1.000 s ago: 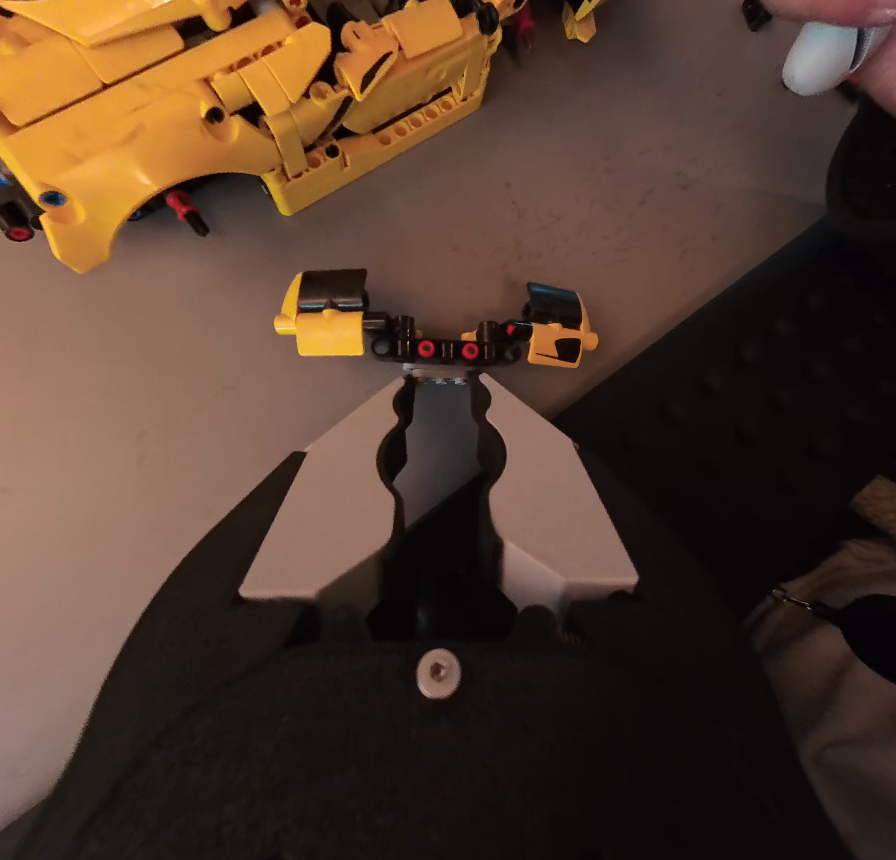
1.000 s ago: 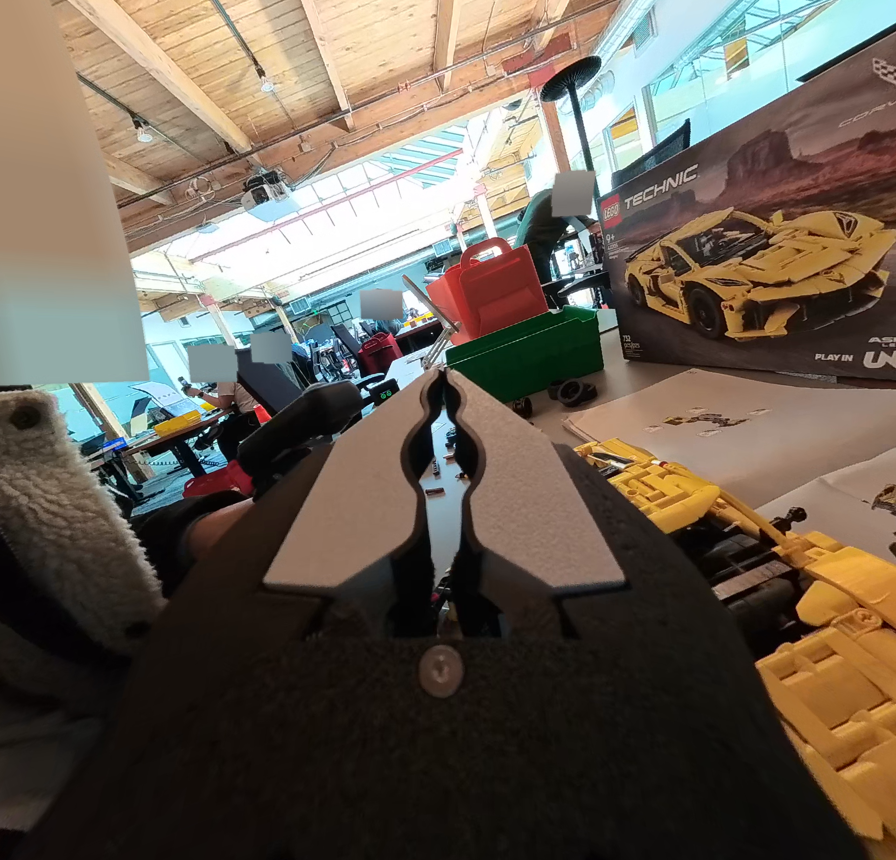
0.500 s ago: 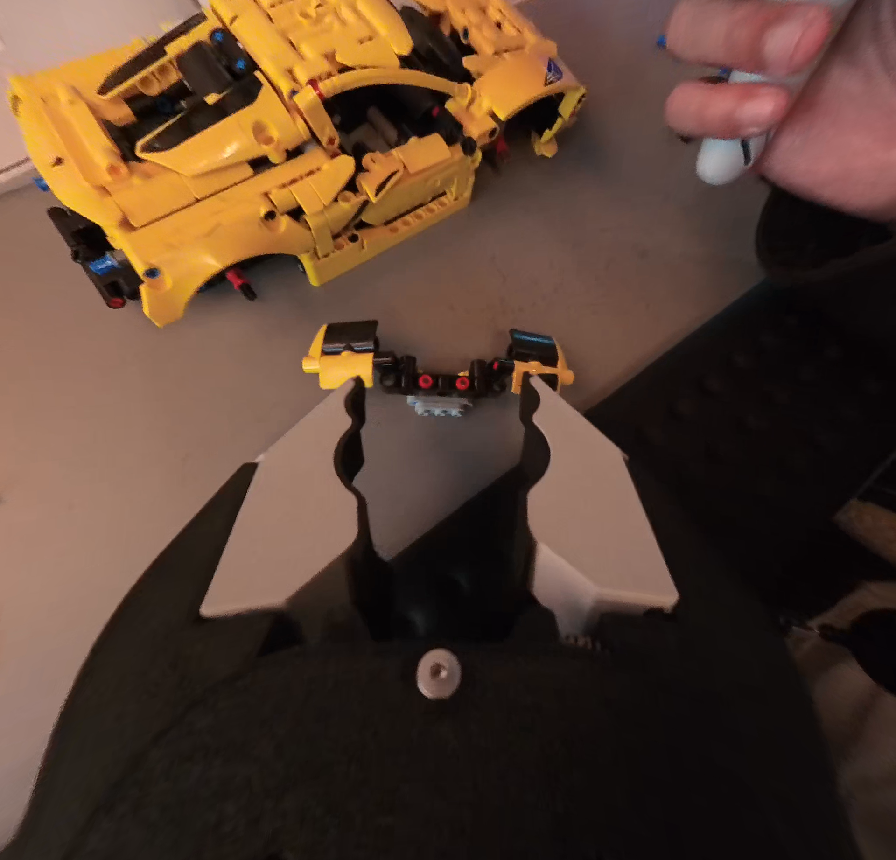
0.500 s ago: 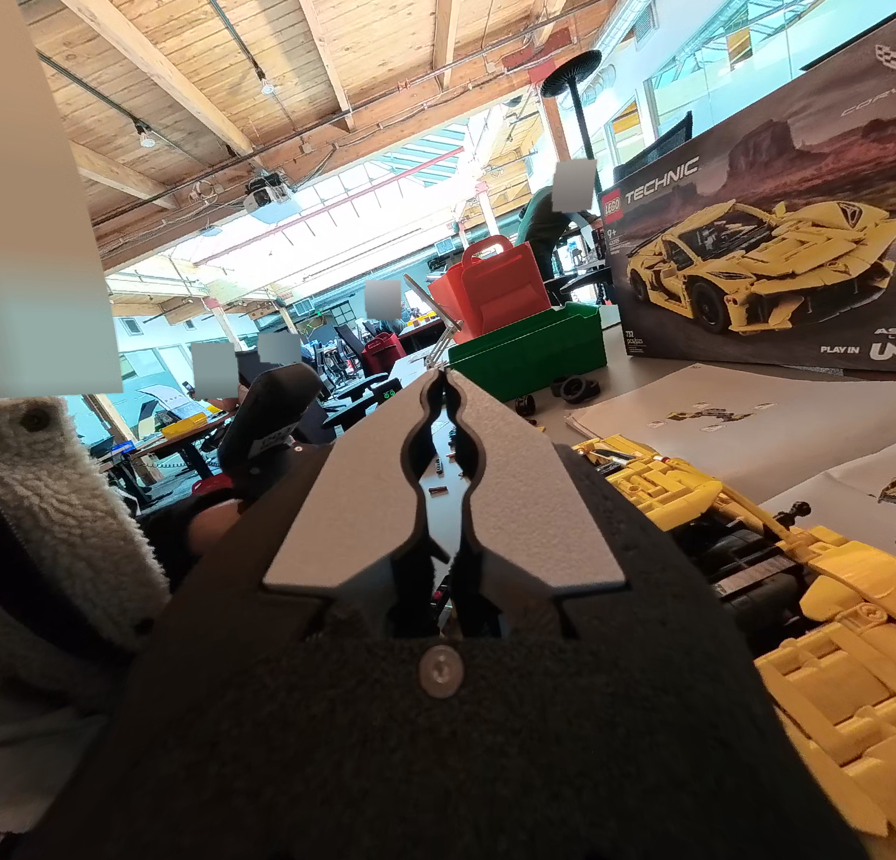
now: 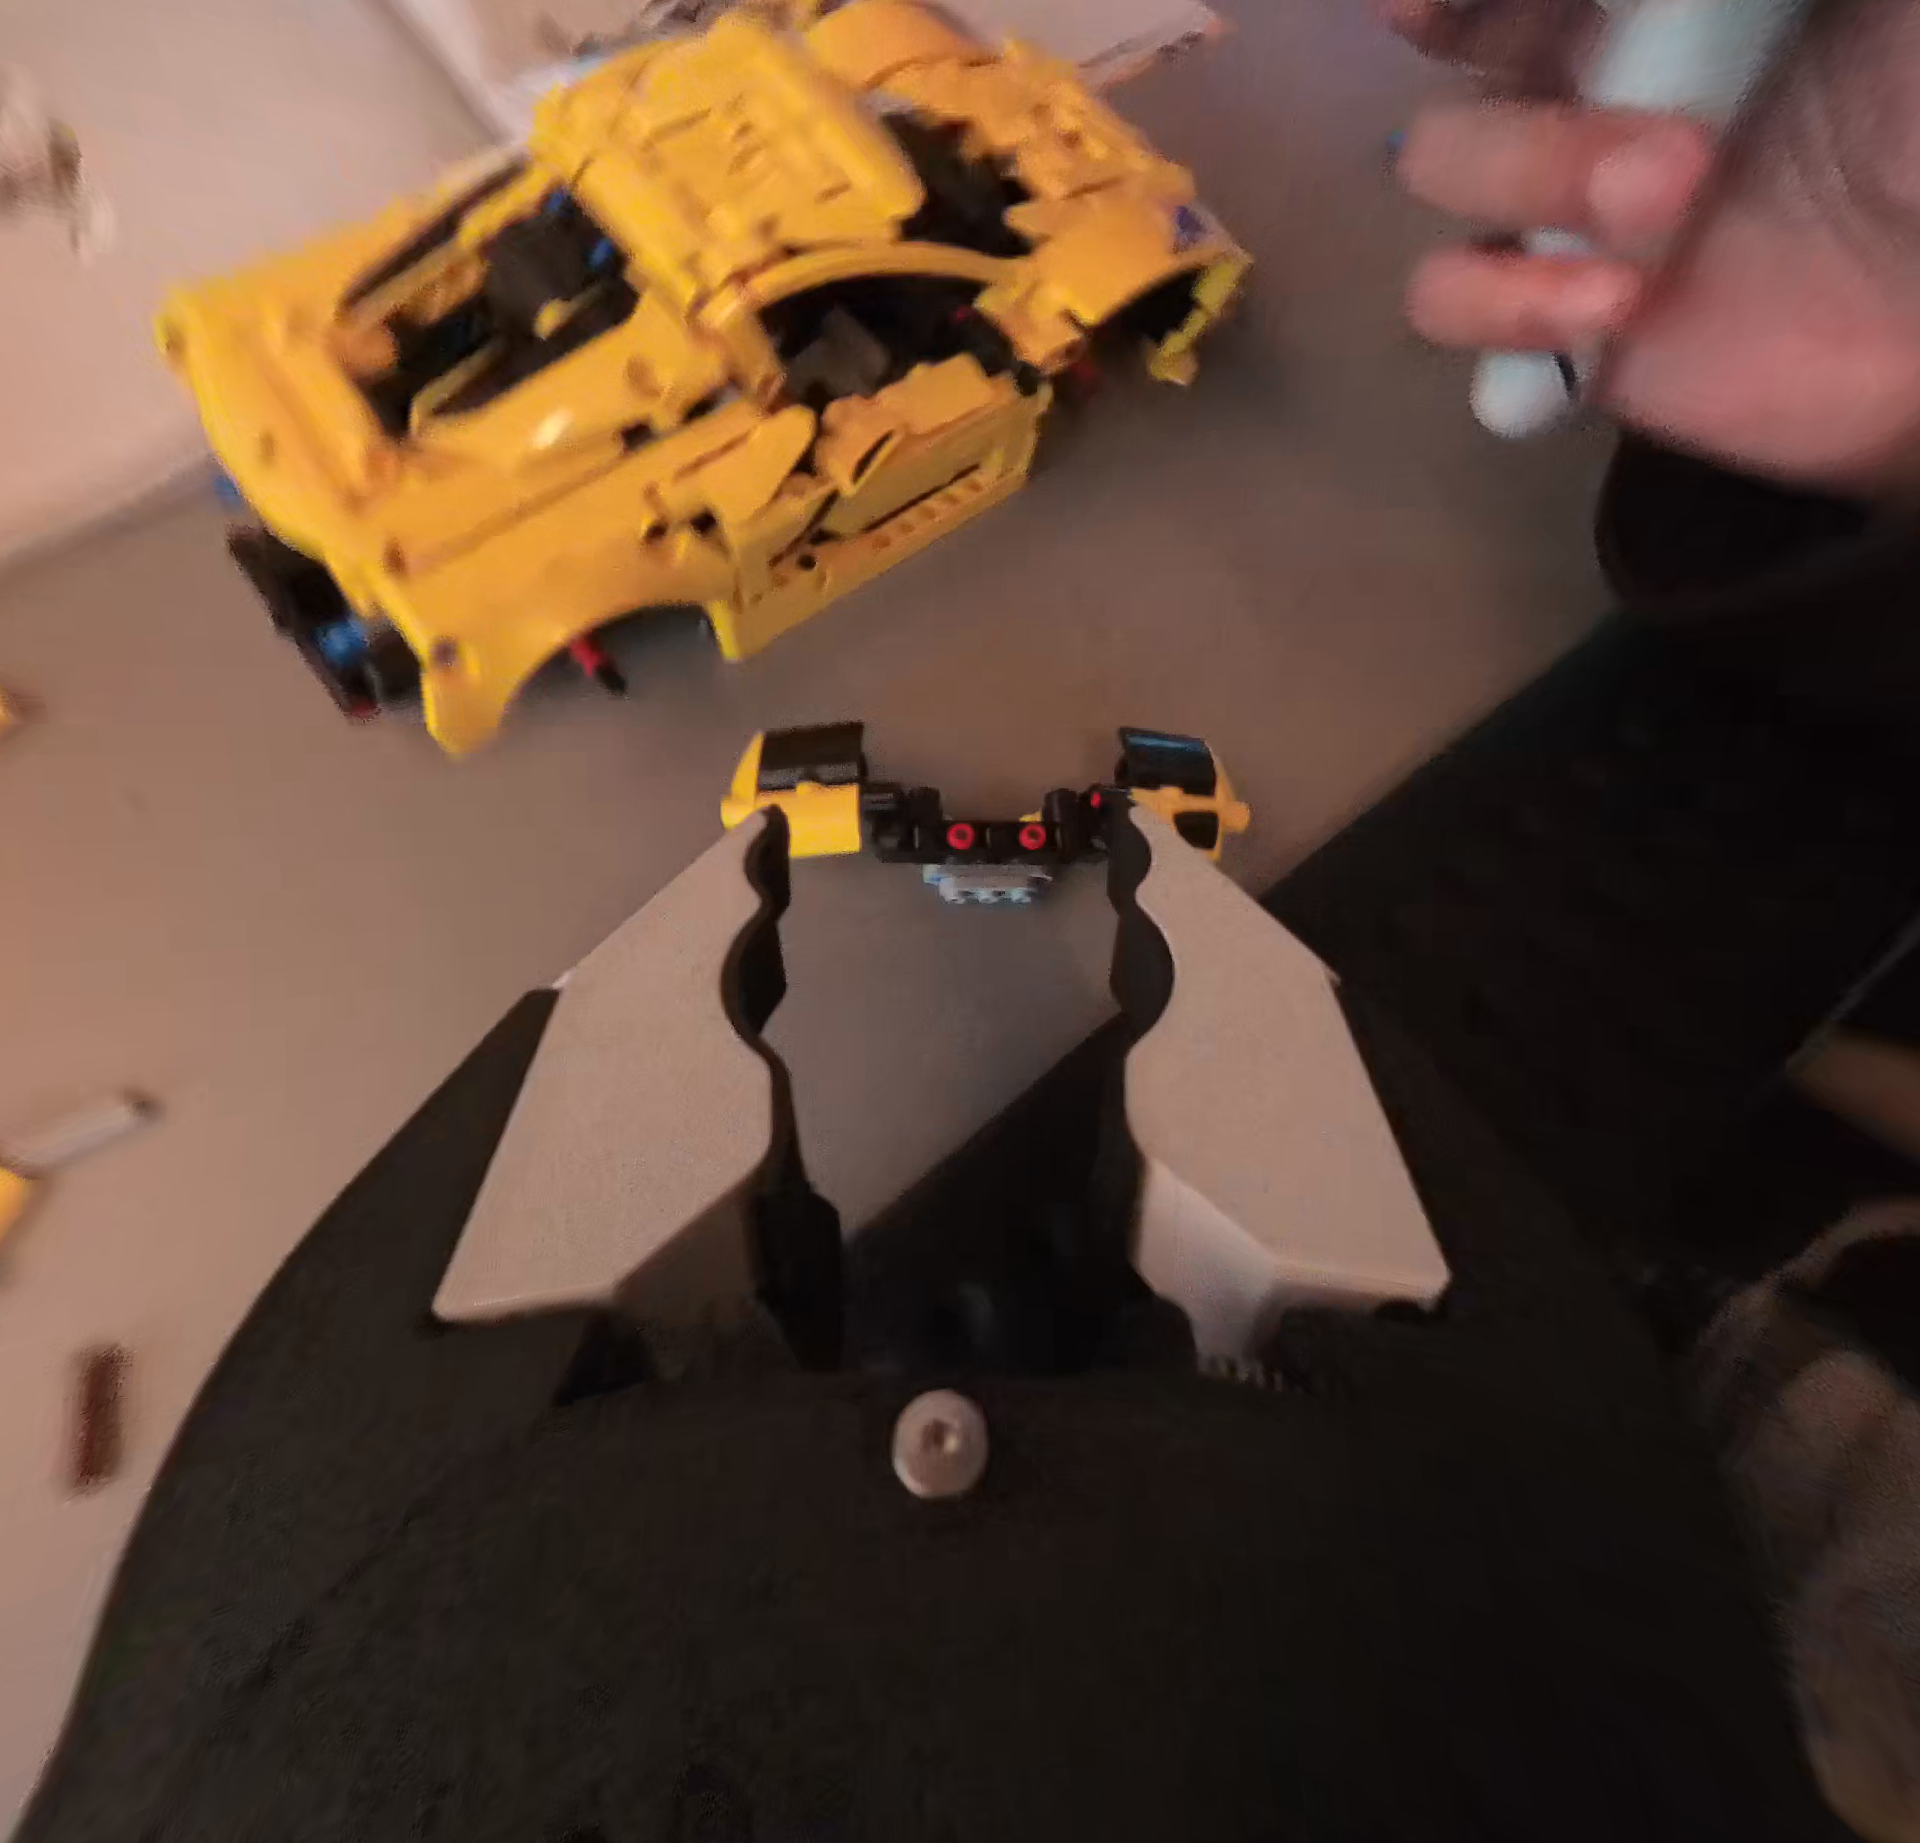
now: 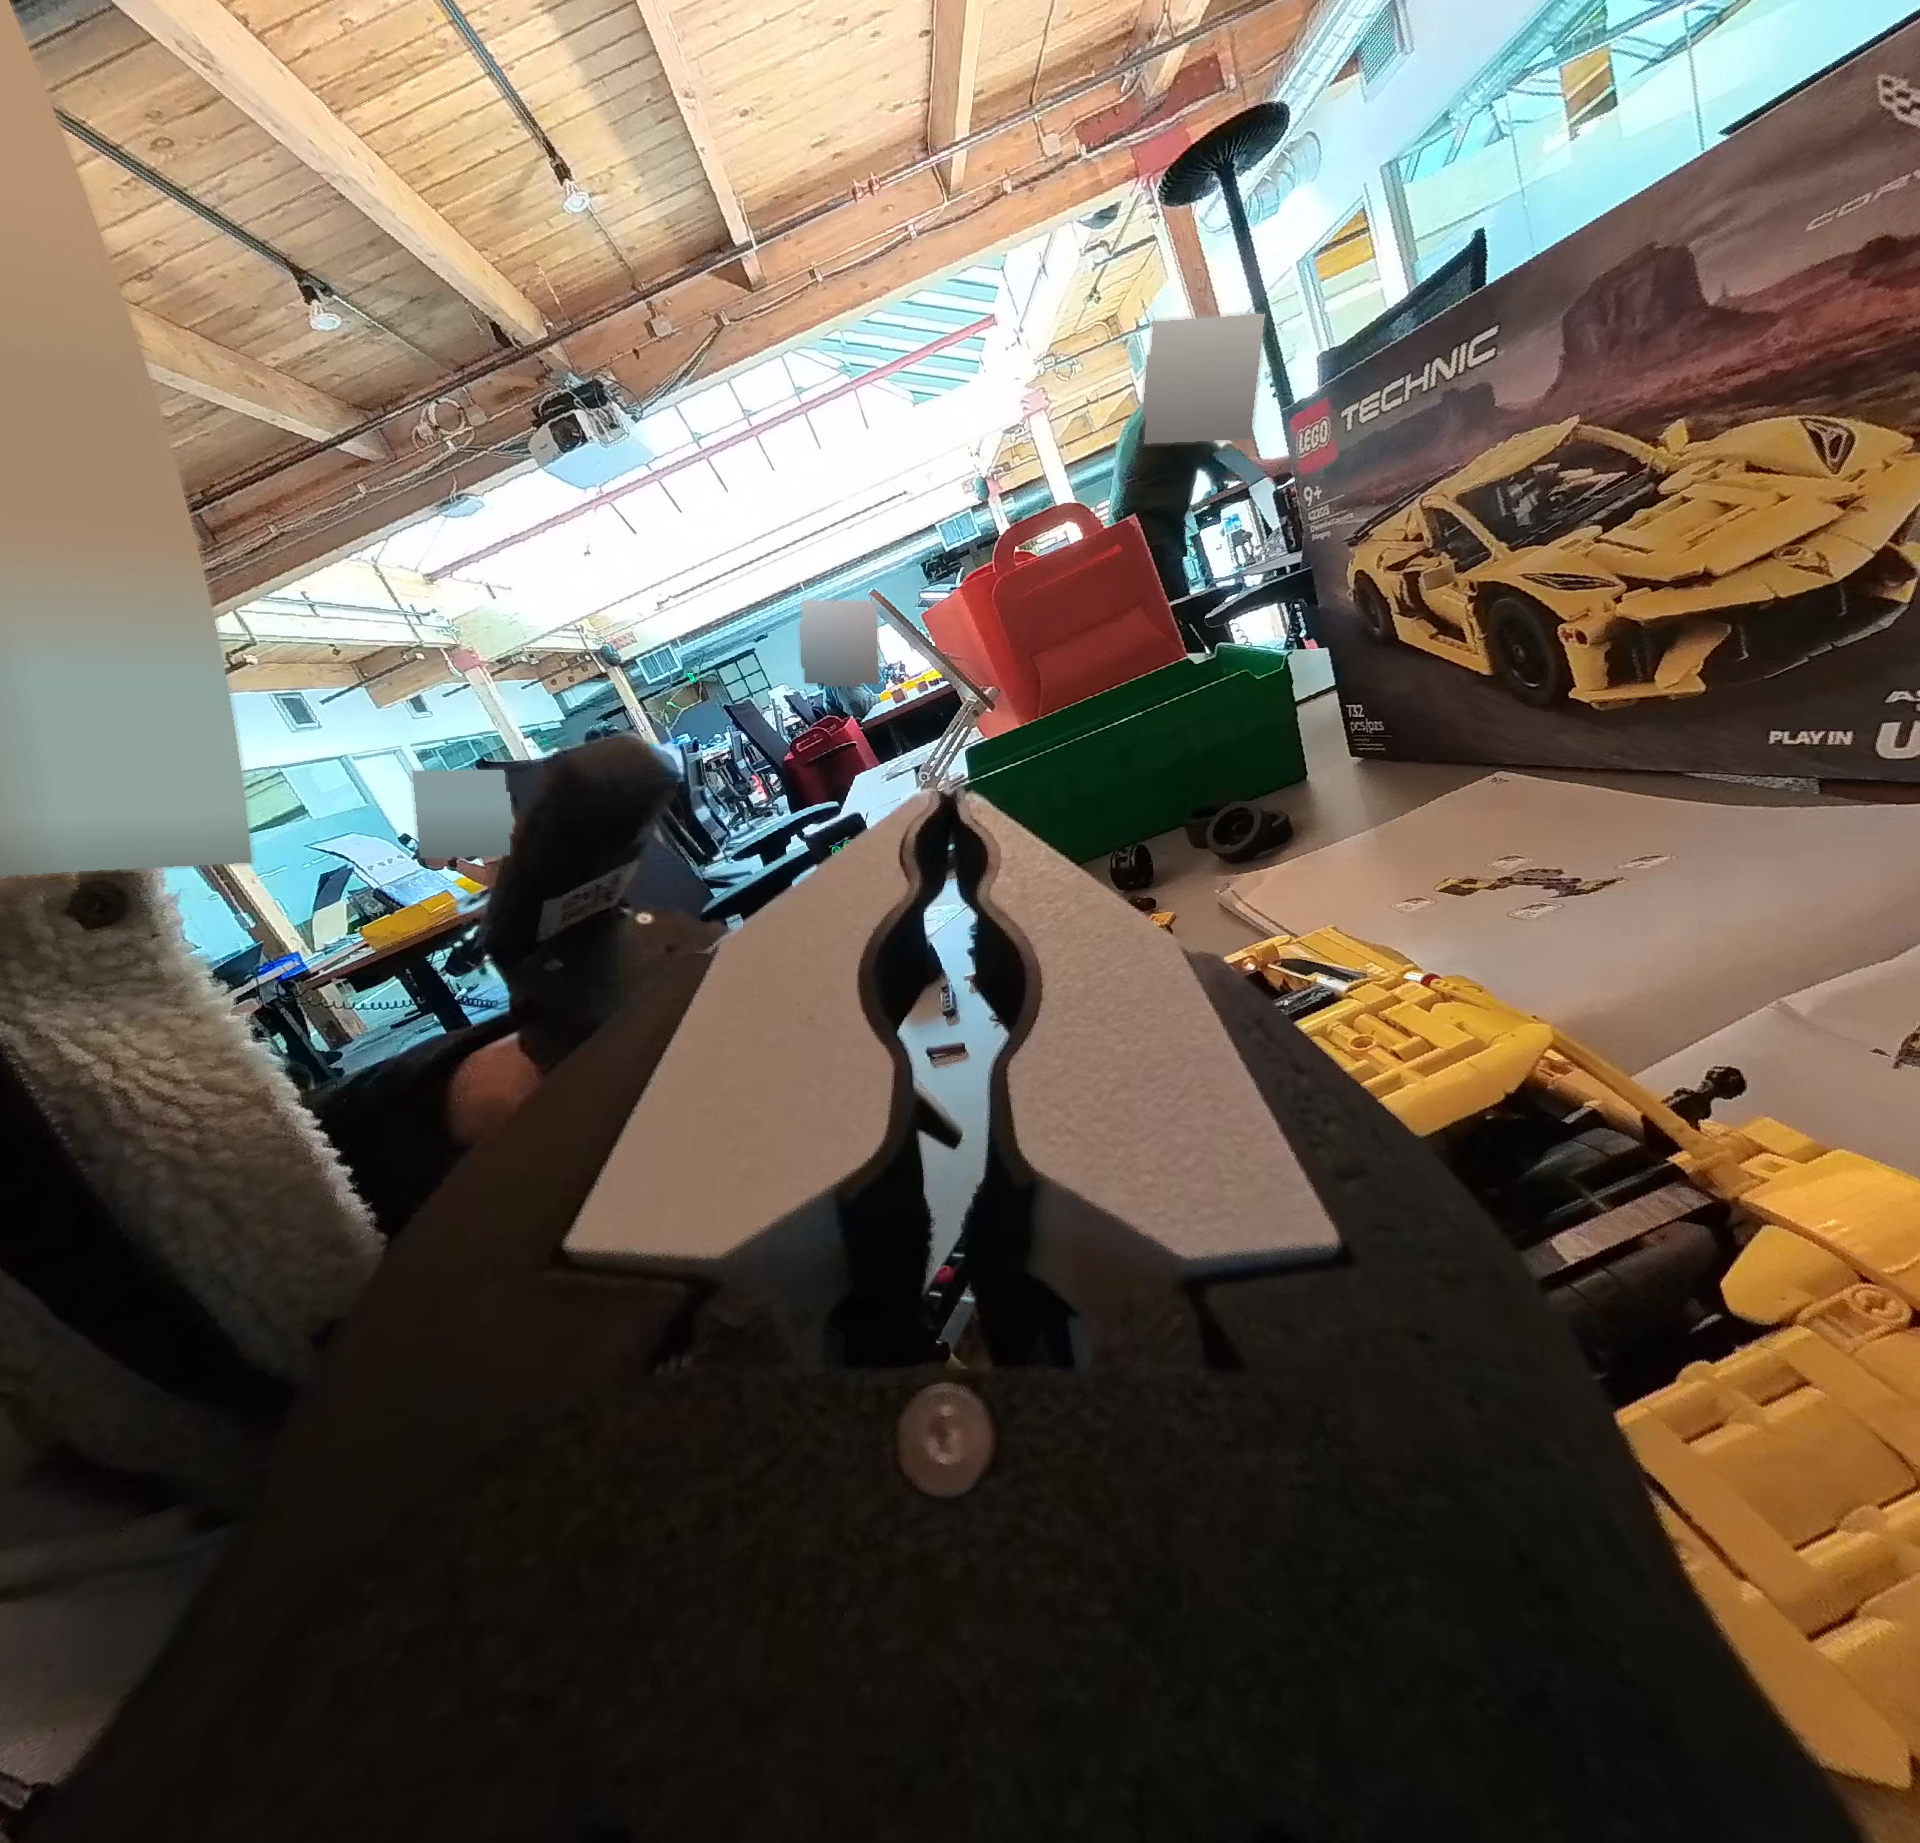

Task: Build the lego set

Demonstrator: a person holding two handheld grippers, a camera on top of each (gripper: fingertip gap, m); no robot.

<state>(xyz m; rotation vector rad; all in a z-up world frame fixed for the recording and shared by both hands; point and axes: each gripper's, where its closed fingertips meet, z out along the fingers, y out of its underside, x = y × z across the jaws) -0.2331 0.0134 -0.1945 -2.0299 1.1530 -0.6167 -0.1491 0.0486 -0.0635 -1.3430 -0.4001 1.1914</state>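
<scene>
Grey tabletop (image 5: pixel 260 910) under everything in the left wrist view, blurred toward the edges. At 11 o'clock on it, large yellow brick-built sports car body (image 5: pixel 665 339), wheels not fitted, black interior showing through the open roof; same car body (image 6: pixel 1558 1170) at 4 o'clock in the right wrist view. At 2 o'clock there, dark printed cardboard set box (image 6: pixel 1621 546) standing upright, with white instruction sheets (image 6: pixel 1558 889) lying flat in front of it and a green plastic bin (image 6: pixel 1132 754) with a red carrier inside at 1 o'clock.

Just past the left gripper (image 5: pixel 948 827), at 12 o'clock: small winged sub-assembly (image 5: pixel 982 806), black centre beam with red pins, a yellow-and-black cap at each end, a pale grey plate underneath. Resting on the table, well apart from the car.

Left gripper spread wide, grey fingers (image 5: pixel 644 1066) straddling the sub-assembly, tips overlapping the yellow caps in the picture; contact not clear, nothing clamped. Pointing down and forward over the table. Right gripper (image 6: pixel 945 801) tilted up toward the wooden ceiling, fingertips together, nothing between them. Blurred bare hand (image 5: pixel 1683 266) at 2 o'clock in the left view, wrapped round a white handle.

Probably the step in hand: taking hold of the sub-assembly for fitting on the car. Best to close on the stiff black centre beam rather than the end caps, which look likely to pivot or pop off; squarely, gently, low enough for the grey plate to stay attached.
</scene>
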